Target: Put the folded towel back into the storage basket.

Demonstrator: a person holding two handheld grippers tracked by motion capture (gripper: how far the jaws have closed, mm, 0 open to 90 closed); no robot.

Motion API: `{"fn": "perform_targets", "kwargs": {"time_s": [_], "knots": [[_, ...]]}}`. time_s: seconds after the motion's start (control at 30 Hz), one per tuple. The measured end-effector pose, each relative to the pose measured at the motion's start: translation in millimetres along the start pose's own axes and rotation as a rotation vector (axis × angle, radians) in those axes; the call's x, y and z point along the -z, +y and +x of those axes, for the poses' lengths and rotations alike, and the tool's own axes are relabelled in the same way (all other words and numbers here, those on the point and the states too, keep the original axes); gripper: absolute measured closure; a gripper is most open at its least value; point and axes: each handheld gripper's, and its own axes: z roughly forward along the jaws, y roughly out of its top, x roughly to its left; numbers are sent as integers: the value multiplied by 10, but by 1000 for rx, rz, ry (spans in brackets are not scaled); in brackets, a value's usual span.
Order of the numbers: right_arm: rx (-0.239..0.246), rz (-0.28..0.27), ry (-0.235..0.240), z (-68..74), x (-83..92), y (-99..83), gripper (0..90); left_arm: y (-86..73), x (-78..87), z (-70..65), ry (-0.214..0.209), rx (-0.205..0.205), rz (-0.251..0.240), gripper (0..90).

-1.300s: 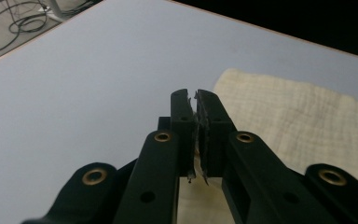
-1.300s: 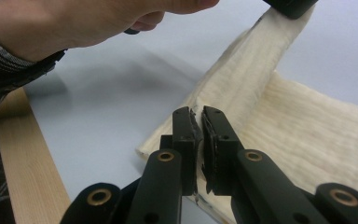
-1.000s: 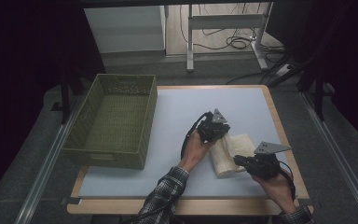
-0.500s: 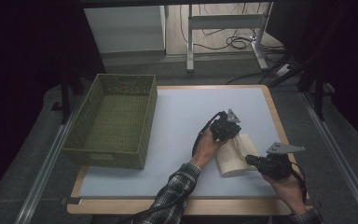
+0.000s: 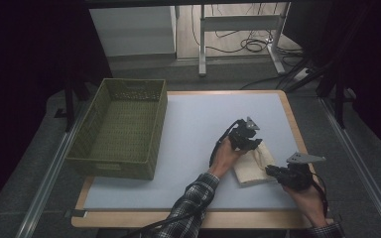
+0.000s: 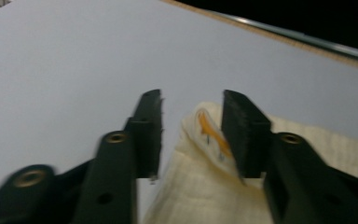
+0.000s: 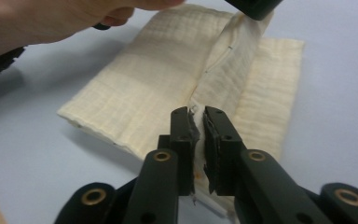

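White tabletop [image 5: 188, 129], green basket [image 5: 121, 130] at left: folded cream cloth [image 5: 253, 166] lies lower right; left gripper [image 6: 191, 109], jaws just opened, straddles its corner unclamped, right gripper [image 7: 200, 126] pinches the near edge, so release is underway, and the right must let go next.

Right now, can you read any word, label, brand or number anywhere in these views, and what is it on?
No readable text anywhere.
Cloth: an orange mark near its folded corner, a printed or stitched shape, not letters that can be read; blurred.
Basket: no label or number.
Table: plain, no markings.
Left tool and right tool: no brand or lettering on the black jaws.
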Motion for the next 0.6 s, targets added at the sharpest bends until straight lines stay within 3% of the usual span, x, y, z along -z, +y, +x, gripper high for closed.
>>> {"fn": "perform_targets", "kwargs": {"time_s": [0.03, 0.1, 0.13, 0.47, 0.6], "knots": [[3, 1, -24, -24, 6, -9, 734, 5, 22, 9, 6, 21, -22, 496], [3, 2, -35, -38, 16, -13, 715, 10, 51, 24, 9, 15, -19, 453], [-1, 0, -53, -68, 53, -24, 686, 11, 92, 40, 14, 29, -40, 434], [-20, -18, -143, -216, 333, -58, 625, -161, 362, 146, 70, 0, 9, 375], [-16, -36, -143, -211, 303, 47, 575, -265, 442, 219, 81, 20, 21, 358]]}}
